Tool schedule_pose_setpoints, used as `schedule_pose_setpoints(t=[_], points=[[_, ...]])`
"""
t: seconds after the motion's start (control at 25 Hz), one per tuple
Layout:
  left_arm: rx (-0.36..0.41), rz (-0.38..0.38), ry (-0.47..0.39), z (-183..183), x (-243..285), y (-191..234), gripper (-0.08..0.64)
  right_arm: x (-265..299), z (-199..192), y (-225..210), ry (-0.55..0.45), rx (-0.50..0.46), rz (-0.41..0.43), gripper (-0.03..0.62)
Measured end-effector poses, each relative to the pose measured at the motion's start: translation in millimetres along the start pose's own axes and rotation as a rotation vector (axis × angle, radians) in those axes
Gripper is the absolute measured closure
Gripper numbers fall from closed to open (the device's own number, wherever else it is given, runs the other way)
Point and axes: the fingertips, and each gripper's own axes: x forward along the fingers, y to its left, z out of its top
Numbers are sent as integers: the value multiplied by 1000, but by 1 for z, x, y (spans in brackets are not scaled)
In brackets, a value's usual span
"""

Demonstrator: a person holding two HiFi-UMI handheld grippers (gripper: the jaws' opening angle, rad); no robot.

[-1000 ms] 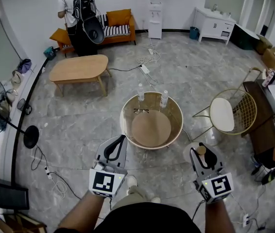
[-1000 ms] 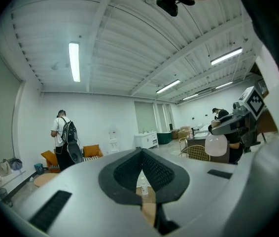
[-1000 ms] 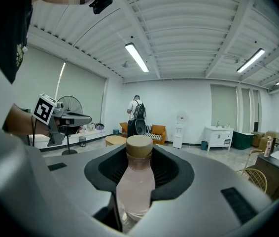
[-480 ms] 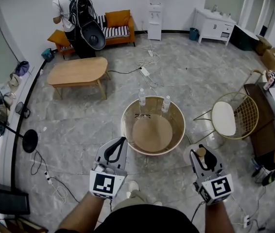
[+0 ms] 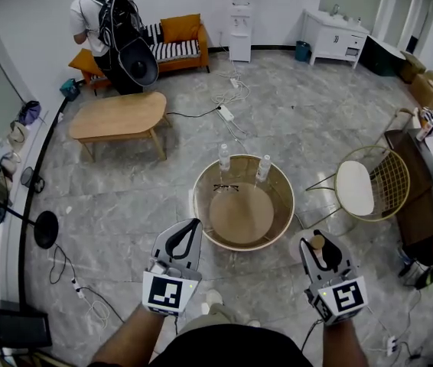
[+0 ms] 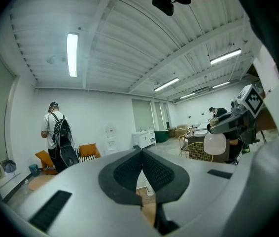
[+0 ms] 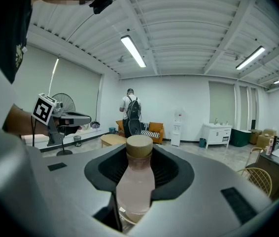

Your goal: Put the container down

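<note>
Head view looks steeply down on a grey marbled floor [image 5: 125,205] and a round table [image 5: 207,180] with a gold rim, a clear top and a tan wooden disc beneath. 2 clear bottles [image 5: 224,157] stand upright at its far edge, with a pair of glasses [image 5: 226,188] lying near them. The left gripper [image 5: 190,231] and right gripper [image 5: 320,248] hover off the table's near side, well apart, each bearing a cube with a black-and-white square marker. From above, the container [image 5: 317,241] shows as little more than a tan round cap and a pale shoulder at the right gripper's tip, off the table's near right edge and not set on it. Right gripper view shows much more: a translucent, faintly pink plastic bottle with a smooth cylindrical cap, standing upright and clamped between the 2 ribbed black pads. Left gripper view shows that gripper's dark, cross-hatched pads pressed together along a single seam with nothing between them. It also catches the container from the side, a rounded milky body hanging below the right gripper. Only the head view takes in the oval wooden table [image 5: 117,115], the gold wire chair [image 5: 369,183] and a person with a black backpack [image 5: 113,21] by an orange sofa [image 5: 178,37].
</note>
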Motion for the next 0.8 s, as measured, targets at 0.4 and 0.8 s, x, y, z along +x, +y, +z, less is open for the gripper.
schedule_pose_setpoints(t=[0.4,0.8], points=[[-6,-33,-15,-1,11,33,545,25,14,13,-8,-11,-25,443],[-15,-67,-55,4,21,67,545,37,22,29,24,12,-48,443]])
